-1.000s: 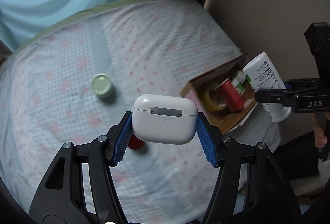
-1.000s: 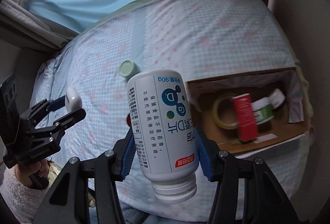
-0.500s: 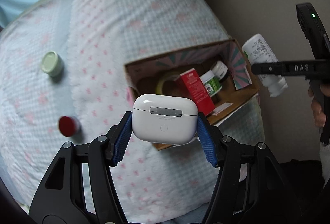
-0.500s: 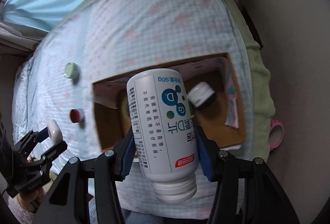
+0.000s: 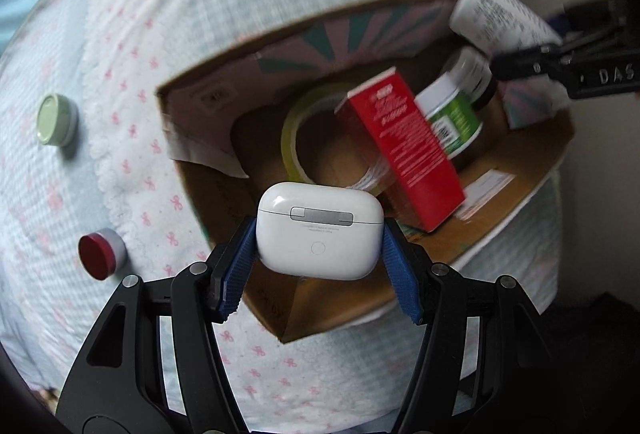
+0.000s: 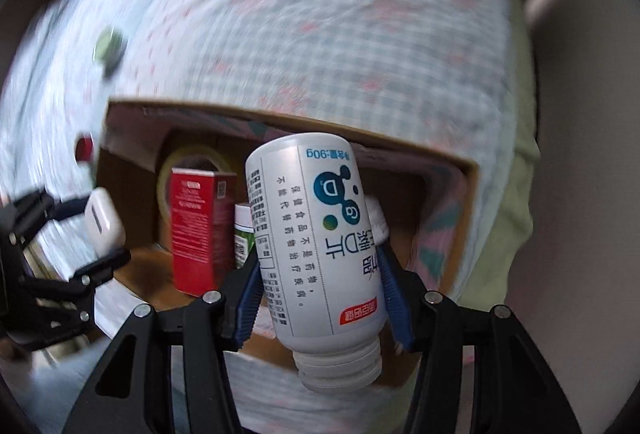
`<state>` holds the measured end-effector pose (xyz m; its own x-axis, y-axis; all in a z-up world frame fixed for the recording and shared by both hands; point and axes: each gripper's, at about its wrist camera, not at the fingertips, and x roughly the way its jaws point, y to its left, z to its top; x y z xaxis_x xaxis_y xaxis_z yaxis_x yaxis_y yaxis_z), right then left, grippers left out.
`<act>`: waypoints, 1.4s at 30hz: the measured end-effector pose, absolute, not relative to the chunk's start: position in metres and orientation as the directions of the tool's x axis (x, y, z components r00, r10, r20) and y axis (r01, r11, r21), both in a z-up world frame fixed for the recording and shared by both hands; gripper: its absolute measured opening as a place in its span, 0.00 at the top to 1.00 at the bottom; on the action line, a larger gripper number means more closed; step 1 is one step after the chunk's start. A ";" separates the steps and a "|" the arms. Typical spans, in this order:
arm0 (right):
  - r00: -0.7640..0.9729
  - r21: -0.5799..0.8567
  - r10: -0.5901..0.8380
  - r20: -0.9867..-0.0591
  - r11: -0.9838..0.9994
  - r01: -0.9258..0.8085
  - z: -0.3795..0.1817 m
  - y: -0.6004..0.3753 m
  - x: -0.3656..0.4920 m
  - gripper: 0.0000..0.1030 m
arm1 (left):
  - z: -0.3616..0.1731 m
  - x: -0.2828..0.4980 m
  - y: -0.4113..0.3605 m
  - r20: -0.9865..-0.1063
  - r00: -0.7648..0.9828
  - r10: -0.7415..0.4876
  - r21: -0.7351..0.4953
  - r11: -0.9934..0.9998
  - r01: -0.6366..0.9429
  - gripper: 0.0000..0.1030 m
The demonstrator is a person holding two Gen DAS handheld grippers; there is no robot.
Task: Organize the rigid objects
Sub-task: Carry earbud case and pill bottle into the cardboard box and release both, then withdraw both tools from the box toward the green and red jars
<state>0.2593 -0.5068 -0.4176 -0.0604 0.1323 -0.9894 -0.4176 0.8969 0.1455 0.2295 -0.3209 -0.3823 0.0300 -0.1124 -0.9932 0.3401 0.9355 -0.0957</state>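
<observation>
Two loads hang over my cardboard box (image 5: 516, 170): left gripper (image 5: 318, 246) pinching the white earbud case (image 5: 318, 230), right gripper (image 6: 320, 282) pinching the white bottle (image 6: 316, 242). Delivery step; next I lower each into free space, then release.

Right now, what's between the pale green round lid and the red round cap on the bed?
Nothing: in the left wrist view only bare checked bedsheet lies between the pale green round lid and the red round cap.

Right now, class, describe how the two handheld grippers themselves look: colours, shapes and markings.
Both the left gripper and right gripper have black forked frames with silver screw heads and ribbed blue pads. Seen from the side, the right one's finger bears white "DAS" lettering.
</observation>
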 end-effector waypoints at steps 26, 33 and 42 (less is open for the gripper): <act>-0.034 0.169 0.167 -0.985 0.935 -0.313 -0.400 -0.524 0.260 0.00 | -0.369 0.208 -0.310 -0.993 0.097 -0.061 -0.021 0.930 0.366 0.00; -0.027 0.138 0.137 -0.990 0.938 -0.319 -0.379 -0.516 0.255 0.00 | -0.351 0.206 -0.297 -0.987 0.142 -0.081 -0.031 0.946 0.324 0.00; 0.027 0.146 0.160 -0.987 0.949 -0.278 -0.340 -0.507 0.239 0.00 | -0.315 0.195 -0.271 -0.974 0.212 -0.085 -0.021 0.958 0.285 0.00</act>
<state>0.2387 -0.5067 -0.3402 0.0272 0.1599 -0.9868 -0.2782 0.9494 0.1461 0.1950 -0.2706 -0.3153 0.2121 -0.0847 -0.9736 0.2846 0.9584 -0.0214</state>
